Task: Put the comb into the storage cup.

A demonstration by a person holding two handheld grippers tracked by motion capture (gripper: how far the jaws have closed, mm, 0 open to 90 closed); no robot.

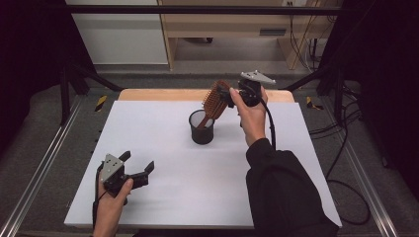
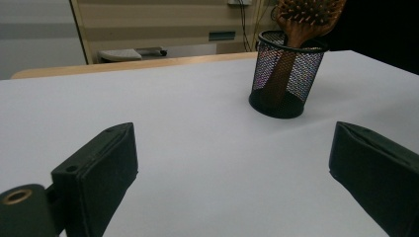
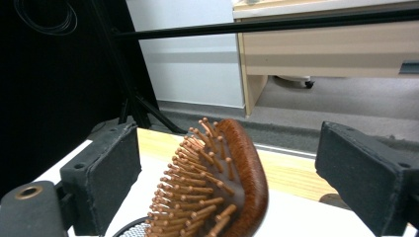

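The lower end of the hairbrush (image 1: 213, 103) handle is hidden inside the black mesh cup (image 1: 201, 129); through the mesh in the left gripper view the handle (image 2: 279, 76) shows only dimly, and whether it reaches the cup floor cannot be told. In that view the brush head is cut off at the top edge. In the right gripper view the cup rim (image 3: 129, 228) is barely visible at the bottom edge.

The cup stands upright near the middle of the white table (image 1: 168, 197) and holds the brush, handle down, head leaning out toward the right gripper (image 1: 232, 95).

The right gripper's jaws stand apart on either side of the brush head, with clear gaps; no pad presses on it. The left gripper (image 1: 139, 168) rests low at the near left, jaws wide apart, with bare tabletop between them, well apart from the cup.
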